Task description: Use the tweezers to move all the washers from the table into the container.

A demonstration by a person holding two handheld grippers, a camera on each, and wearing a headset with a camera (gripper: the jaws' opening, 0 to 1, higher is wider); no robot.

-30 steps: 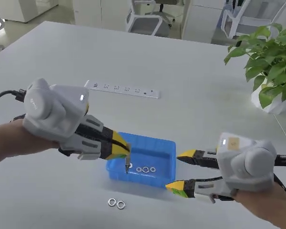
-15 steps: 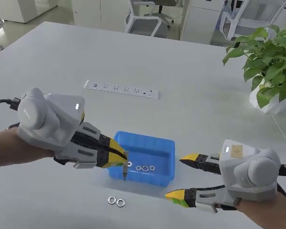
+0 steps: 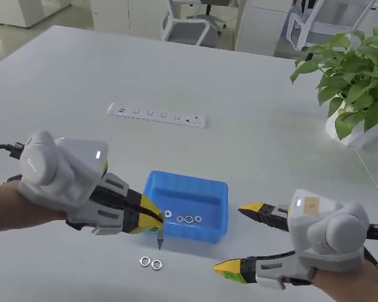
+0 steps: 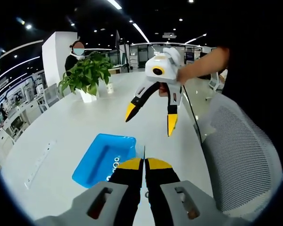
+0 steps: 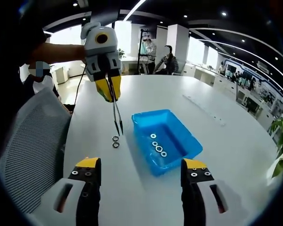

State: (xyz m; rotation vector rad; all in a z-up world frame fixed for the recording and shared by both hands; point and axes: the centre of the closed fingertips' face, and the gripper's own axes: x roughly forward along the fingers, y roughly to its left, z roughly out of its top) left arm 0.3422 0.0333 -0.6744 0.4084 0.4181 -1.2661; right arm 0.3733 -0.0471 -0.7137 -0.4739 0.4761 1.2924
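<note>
My left gripper [image 3: 154,221] is shut on thin metal tweezers [image 3: 159,238], whose tip points down just in front of the blue container [image 3: 195,192]. Two washers [image 3: 150,262] lie on the table a little below that tip. Several washers [image 3: 188,219] lie inside the container. To the right of the container, my right gripper [image 3: 236,238] stands open and holds nothing. In the right gripper view the tweezers [image 5: 117,117] hang over the two loose washers [image 5: 115,141] beside the container [image 5: 179,136]. The left gripper view looks past its shut jaws to the container [image 4: 96,160] and the right gripper [image 4: 153,113].
A white power strip [image 3: 157,115] lies farther back on the grey table. A potted plant [image 3: 353,82] stands at the right edge. Office chairs stand beyond the far edge. A mesh chair back [image 4: 245,155] is near the table's front.
My left gripper has drawn the tweezers back out of the container; the tip now hangs over the table in front of it. The right gripper has sunk slightly, still open.
</note>
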